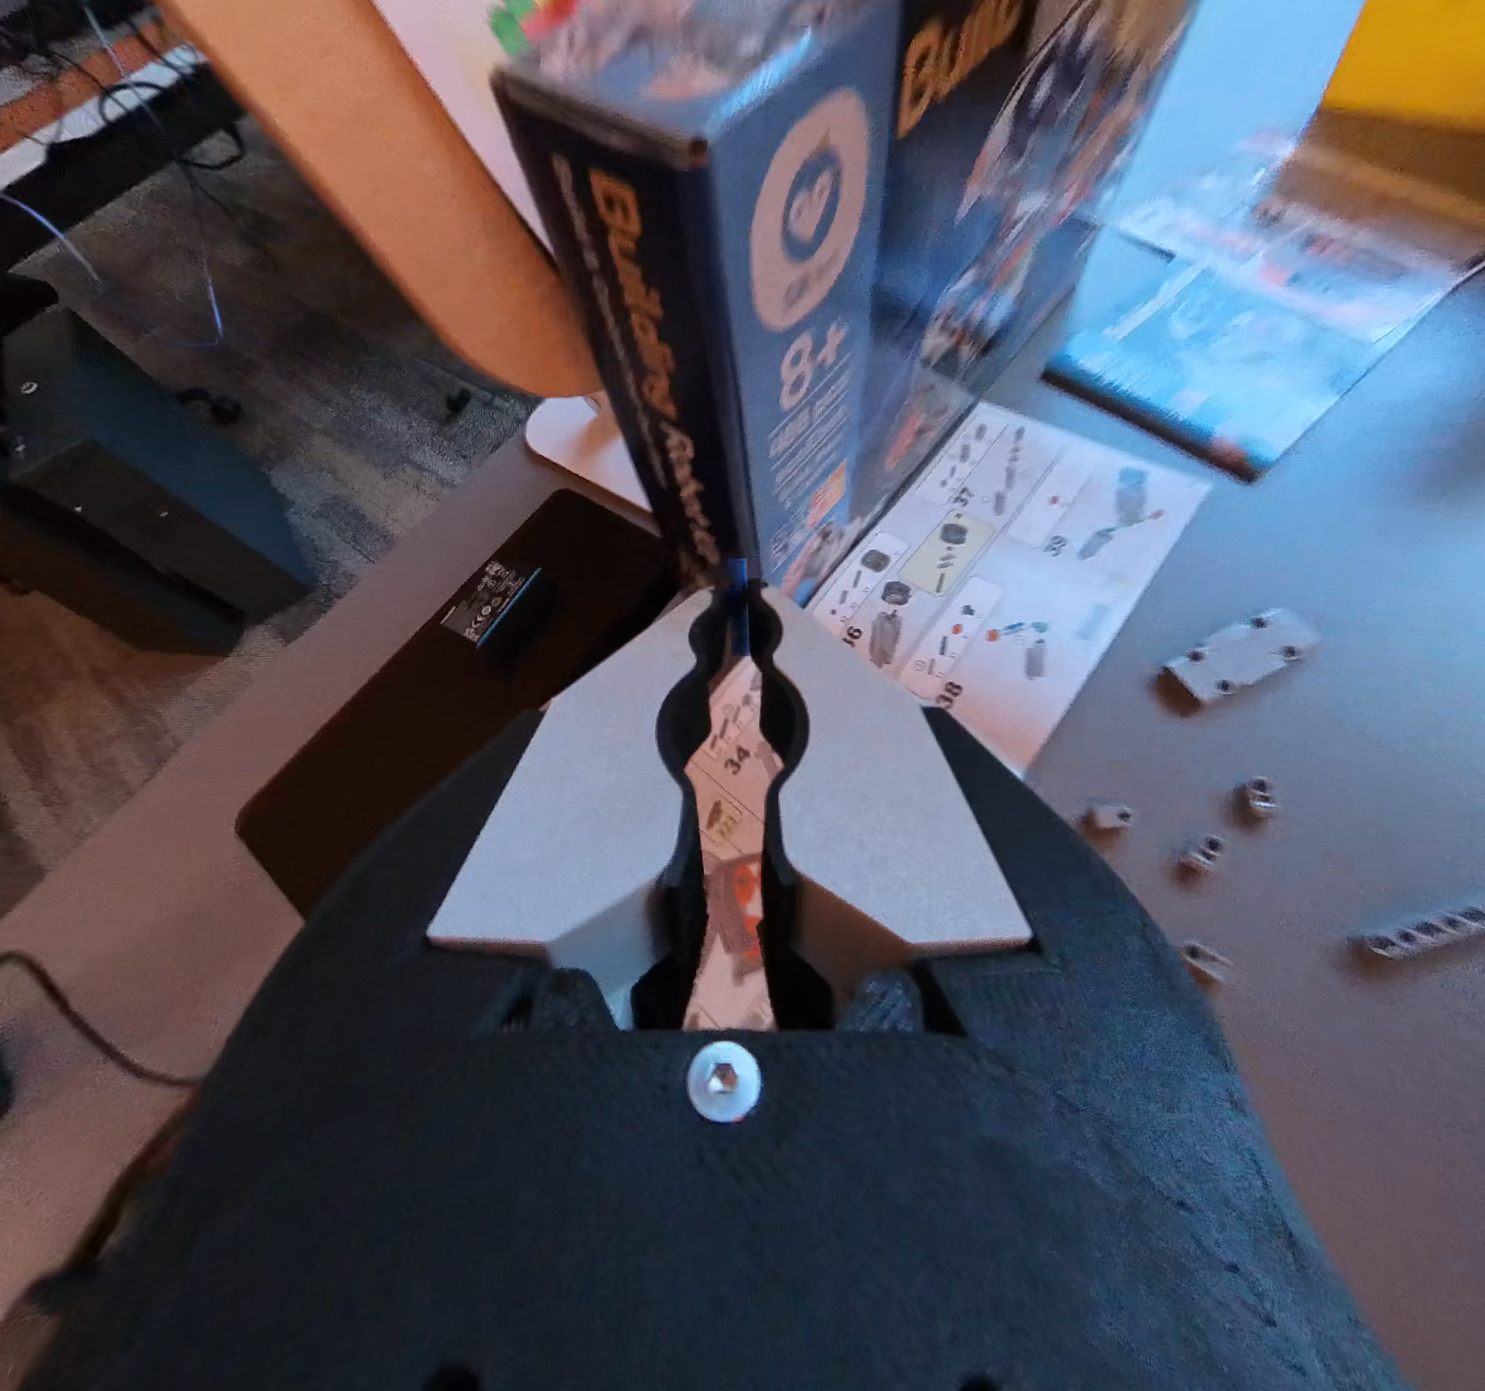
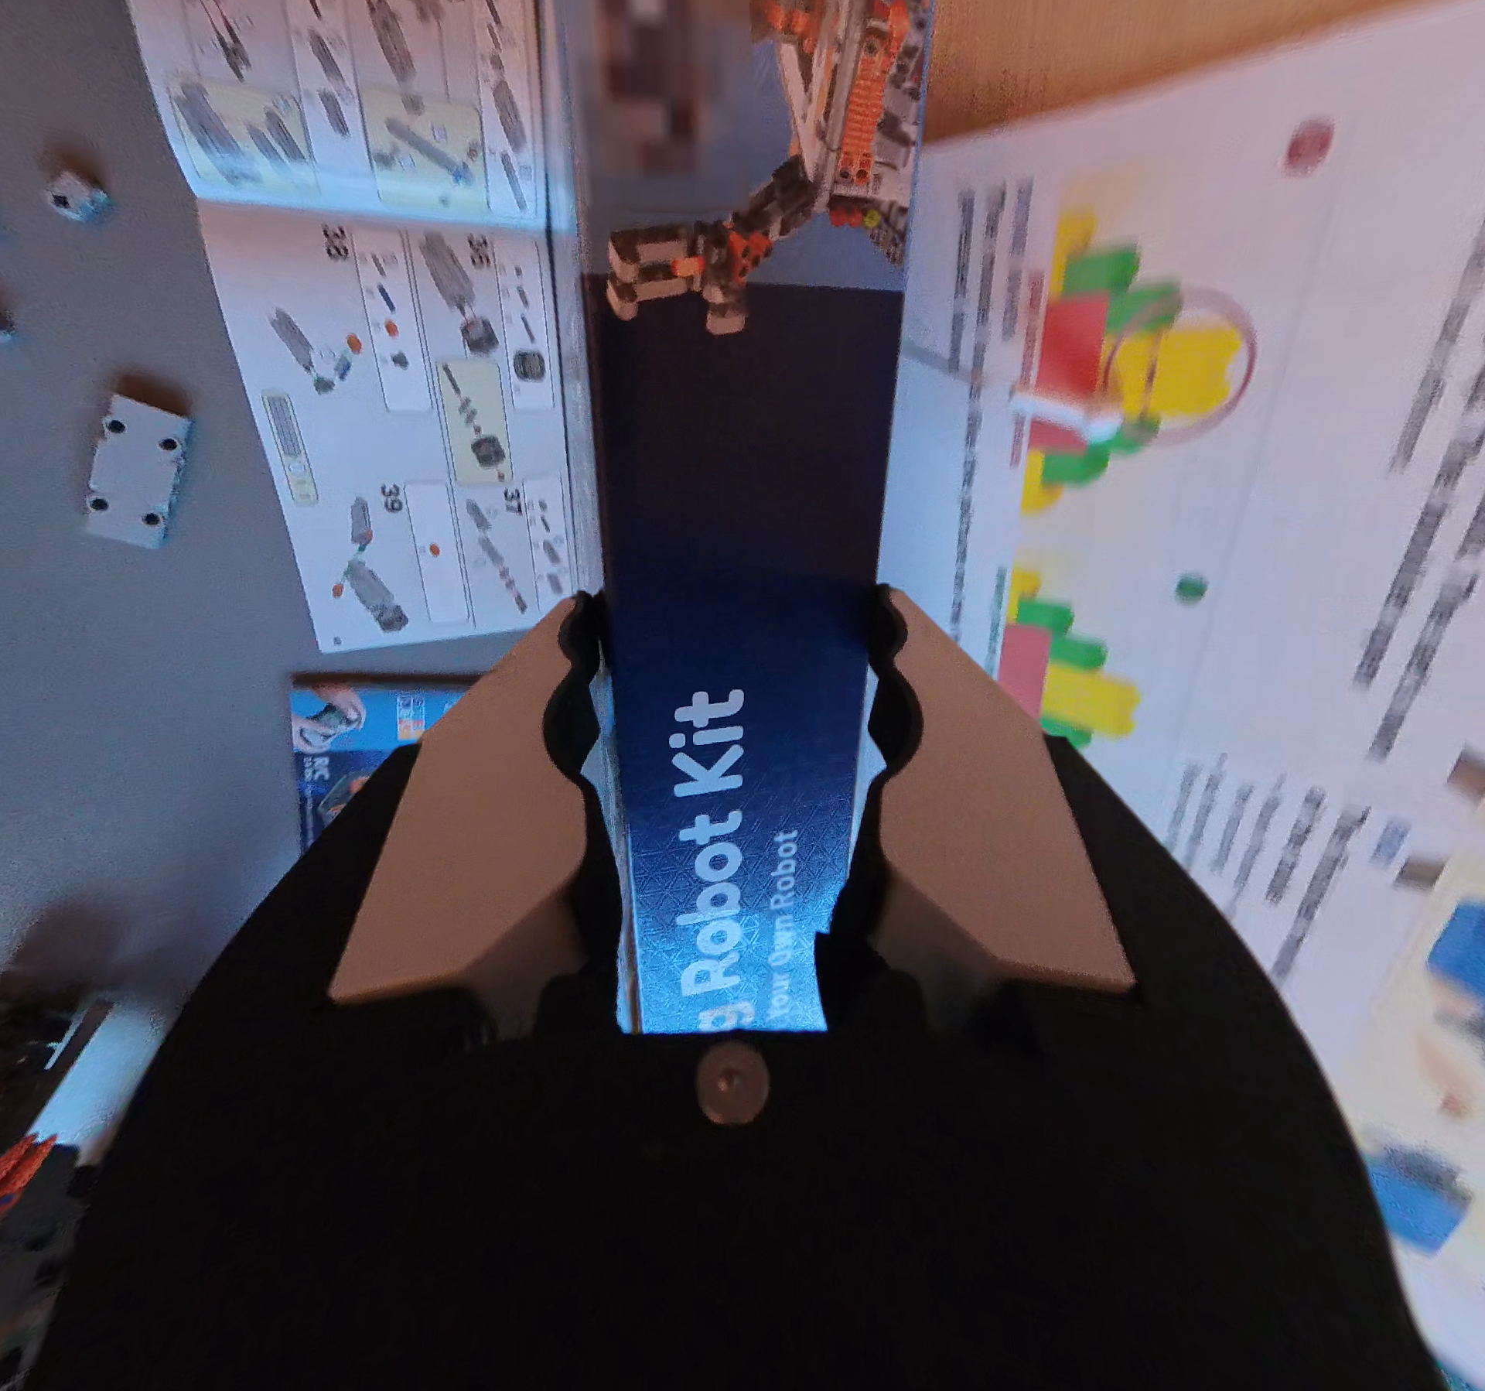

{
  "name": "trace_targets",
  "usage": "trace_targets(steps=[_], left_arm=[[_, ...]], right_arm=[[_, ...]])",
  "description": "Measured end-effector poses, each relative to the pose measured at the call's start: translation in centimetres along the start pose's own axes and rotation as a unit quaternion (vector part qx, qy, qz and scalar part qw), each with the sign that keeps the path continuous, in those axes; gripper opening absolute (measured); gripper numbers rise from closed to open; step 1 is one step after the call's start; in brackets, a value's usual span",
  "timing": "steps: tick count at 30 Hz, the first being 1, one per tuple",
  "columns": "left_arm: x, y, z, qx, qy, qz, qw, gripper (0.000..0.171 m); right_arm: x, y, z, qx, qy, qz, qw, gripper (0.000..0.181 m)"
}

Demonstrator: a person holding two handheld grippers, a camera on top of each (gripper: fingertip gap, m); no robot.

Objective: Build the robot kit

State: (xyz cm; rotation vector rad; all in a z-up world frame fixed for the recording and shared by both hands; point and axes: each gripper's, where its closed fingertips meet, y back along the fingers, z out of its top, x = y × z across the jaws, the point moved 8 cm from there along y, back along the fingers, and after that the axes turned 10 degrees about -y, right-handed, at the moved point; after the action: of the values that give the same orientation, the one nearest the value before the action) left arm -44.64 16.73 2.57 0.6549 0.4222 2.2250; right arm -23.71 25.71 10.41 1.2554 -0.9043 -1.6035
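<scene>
Left gripper (image 1: 743,613): fingers (image 1: 852,709) nearly together, tips pinching a thin edge. Right gripper (image 2: 735,613): fingers (image 2: 482,774) spread wide, clamped.

Your way ahead is blocked by the upright blue kit box (image 1: 803,291); scattered grey building pieces (image 1: 1237,653) crowd the grey tabletop (image 1: 1326,1111), bare at lower right.

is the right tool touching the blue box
Touching. The right wrist view shows the right tool closed around the blue box, with both fingers pressed against its narrow side faces and no gap on either side.
</scene>
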Motion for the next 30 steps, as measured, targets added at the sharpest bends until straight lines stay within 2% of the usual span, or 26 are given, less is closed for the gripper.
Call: trace_targets(steps=[3, 6, 9, 12, 17, 19, 21, 24, 26, 28, 29, 30], left_arm=[[-0.6, 3.3, 0.1, -0.034, 0.032, -0.011, 0.999, 0.003], [-1.4, 4.9, 0.3, -0.052, 0.04, -0.017, 0.998, 0.003], [-2.0, 5.6, 0.5, -0.061, 0.039, -0.016, 0.997, 0.003], [-2.6, 5.8, 0.9, -0.08, 0.046, -0.029, 0.995, 0.003], [-3.3, 6.1, 1.2, -0.079, 0.038, -0.03, 0.996, 0.003], [-3.5, 6.6, 1.3, -0.082, 0.041, -0.03, 0.995, 0.003], [-3.9, 7.3, 1.3, -0.09, 0.05, -0.037, 0.994, 0.003], [-4.8, 7.9, 1.0, -0.104, 0.075, -0.066, 0.99, 0.003], [-5.3, 8.0, 0.7, -0.107, 0.082, -0.075, 0.988, 0.003], [-5.7, 7.9, 0.5, -0.106, 0.082, -0.085, 0.987, 0.003], [-5.9, 7.9, 0.5, -0.106, 0.081, -0.087, 0.987, 0.003], [-6.1, 8.0, 0.5, -0.111, 0.079, -0.089, 0.987, 0.003]], right_arm=[[-0.5, -0.8, 2.8, -0.019, 0.022, 0.009, 1.0, 0.069], [-0.8, -1.2, 4.3, -0.015, 0.015, 0.02, 1.0, 0.07], [-0.8, -0.7, 4.6, -0.007, 0.012, 0.016, 1.0, 0.068], [-0.7, 0.2, 4.5, -0.023, 0.012, 0.001, 1.0, 0.066], [-0.7, 2.3, 3.6, -0.056, -0.004, -0.036, 0.998, 0.065], [-0.2, 3.8, 3.3, -0.094, -0.021, -0.059, 0.994, 0.065], [1.0, 6.1, 3.0, -0.165, -0.045, -0.097, 0.98, 0.065], [4.9, 9.1, 1.8, -0.307, -0.084, -0.139, 0.938, 0.058], [7.9, 8.4, 0.8, -0.366, -0.047, -0.172, 0.914, 0.053], [8.0, 5.5, -0.7, -0.282, -0.001, -0.242, 0.928, 0.062], [7.3, 4.2, -1.4, -0.235, -0.009, -0.245, 0.941, 0.075], [6.6, 3.4, -1.7, -0.212, -0.03, -0.234, 0.948, 0.08]])
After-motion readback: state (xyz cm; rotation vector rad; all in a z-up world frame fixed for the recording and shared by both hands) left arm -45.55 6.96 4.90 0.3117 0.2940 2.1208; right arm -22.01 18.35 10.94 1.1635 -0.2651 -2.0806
